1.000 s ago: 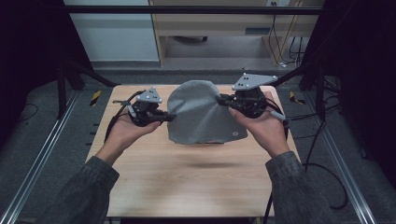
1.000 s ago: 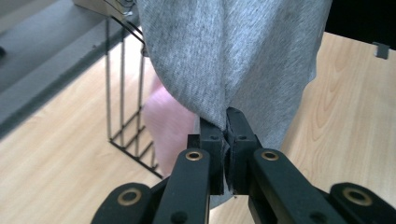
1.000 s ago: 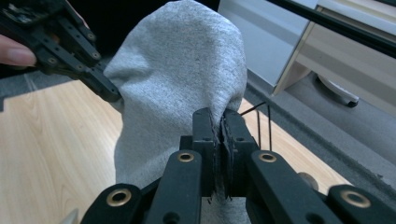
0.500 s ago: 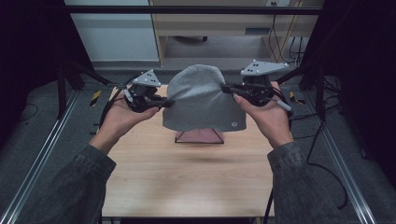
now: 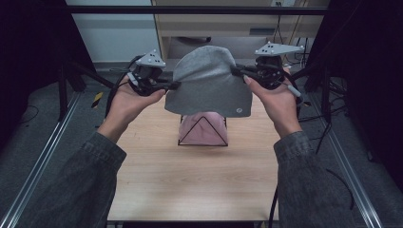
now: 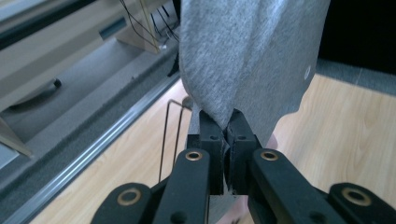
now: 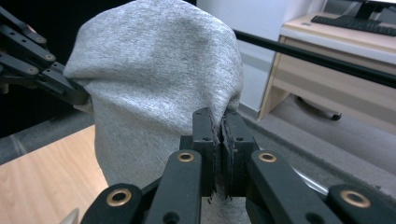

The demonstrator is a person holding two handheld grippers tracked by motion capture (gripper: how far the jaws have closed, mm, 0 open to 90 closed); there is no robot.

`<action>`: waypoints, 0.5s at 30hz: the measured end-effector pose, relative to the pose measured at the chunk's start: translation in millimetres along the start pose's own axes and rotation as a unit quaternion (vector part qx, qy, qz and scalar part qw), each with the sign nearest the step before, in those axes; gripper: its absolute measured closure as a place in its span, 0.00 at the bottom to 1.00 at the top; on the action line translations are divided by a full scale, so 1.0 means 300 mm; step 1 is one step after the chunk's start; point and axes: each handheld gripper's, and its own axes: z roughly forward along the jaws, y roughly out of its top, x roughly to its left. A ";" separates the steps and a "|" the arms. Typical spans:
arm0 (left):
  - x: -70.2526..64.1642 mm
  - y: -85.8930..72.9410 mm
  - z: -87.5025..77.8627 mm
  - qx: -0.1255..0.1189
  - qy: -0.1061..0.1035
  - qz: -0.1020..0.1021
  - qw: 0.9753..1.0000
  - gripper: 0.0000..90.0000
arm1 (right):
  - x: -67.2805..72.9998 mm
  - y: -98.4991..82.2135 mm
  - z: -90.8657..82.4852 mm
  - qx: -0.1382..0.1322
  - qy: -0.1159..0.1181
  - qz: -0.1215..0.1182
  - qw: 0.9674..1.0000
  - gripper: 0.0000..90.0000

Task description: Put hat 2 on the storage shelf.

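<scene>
**Carefully now: a grey hat held up over its stand by two thin pinches**

Both grippers are clamped on cloth. The left gripper [image 5: 175,85] has its jaws pressed together on the left edge of the grey hat [image 5: 209,80]; in the left gripper view only a small fold of fabric sits between the pads [image 6: 208,130]. The right gripper [image 5: 235,71] bites the opposite edge the same way, its jaws closed tight on a narrow pleat seen in the right gripper view [image 7: 219,126]. Each is carried in a hand, the left hand [image 5: 126,102] and the right hand [image 5: 278,102].

The hat hangs in the air between them, crown up, its lower edge hanging free just above the wire stand [image 5: 203,133] on the table [image 5: 190,185].

What could go wrong, as I judge it:
- The grip on each side is shallow, so a tug apart could pull the knit out of one pair of jaws and leave the hat dangling from the other.
- If the hands drift closer, the cloth would sag and the hem could catch the tip of the stand and tip it.
- Uneven height between the hands would tilt the hat and load one pinch more.

As for containers, the stand is the only holder here: a pink cloth [image 5: 202,130] sits within its triangular wire frame, partly hidden by the hat's hem.
</scene>
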 end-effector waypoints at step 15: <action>0.069 0.023 0.108 -0.022 0.045 -0.014 0.999 0.97 | -0.106 -0.021 0.088 -0.007 -0.025 0.019 1.000 0.95</action>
